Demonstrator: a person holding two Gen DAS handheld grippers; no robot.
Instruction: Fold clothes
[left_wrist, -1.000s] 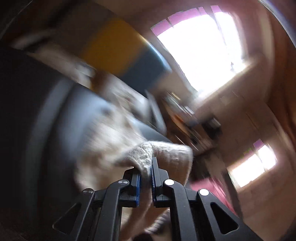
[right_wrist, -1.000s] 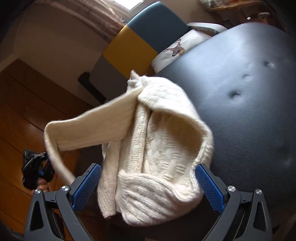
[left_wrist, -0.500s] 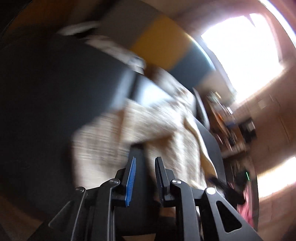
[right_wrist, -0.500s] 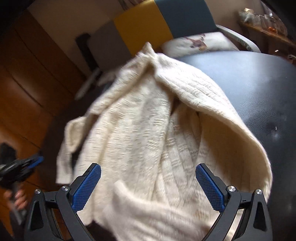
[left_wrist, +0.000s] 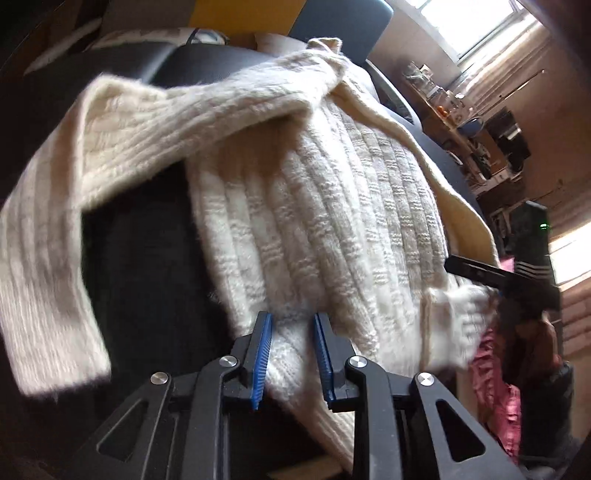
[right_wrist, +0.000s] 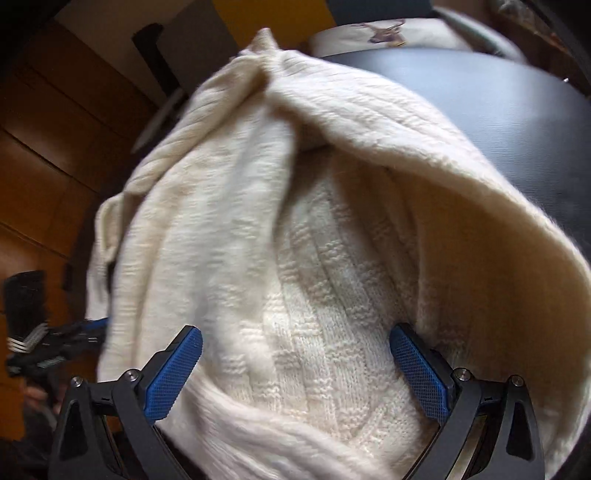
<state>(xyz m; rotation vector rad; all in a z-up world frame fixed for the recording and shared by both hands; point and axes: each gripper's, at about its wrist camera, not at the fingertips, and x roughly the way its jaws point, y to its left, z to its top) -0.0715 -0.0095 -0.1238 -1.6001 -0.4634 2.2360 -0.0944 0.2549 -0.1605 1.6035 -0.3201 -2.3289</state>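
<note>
A cream, chunky cable-knit wool sweater (left_wrist: 317, 206) is spread over a black, padded leather surface (left_wrist: 147, 280), directly ahead of both grippers. The left gripper (left_wrist: 291, 354) is seen with its blue-padded fingers (left_wrist: 261, 358) parted only narrowly; a ribbed band of the sweater runs between them, but whether the pads actually press on the knit cannot be told. To that gripper's left, a ribbed sleeve (left_wrist: 55, 258) is draped over the surface and hangs past its edge. Far to its right, the other gripper is glimpsed at the sweater's cuff.

The right gripper (right_wrist: 295, 373) is held wide open, its blue pads (right_wrist: 173, 373) set well apart on either side of the sweater's patterned body (right_wrist: 317, 317), with nothing clamped. Above and to its right, a thick folded edge of the knit (right_wrist: 443, 166) arches over the black surface (right_wrist: 517, 110).
</note>
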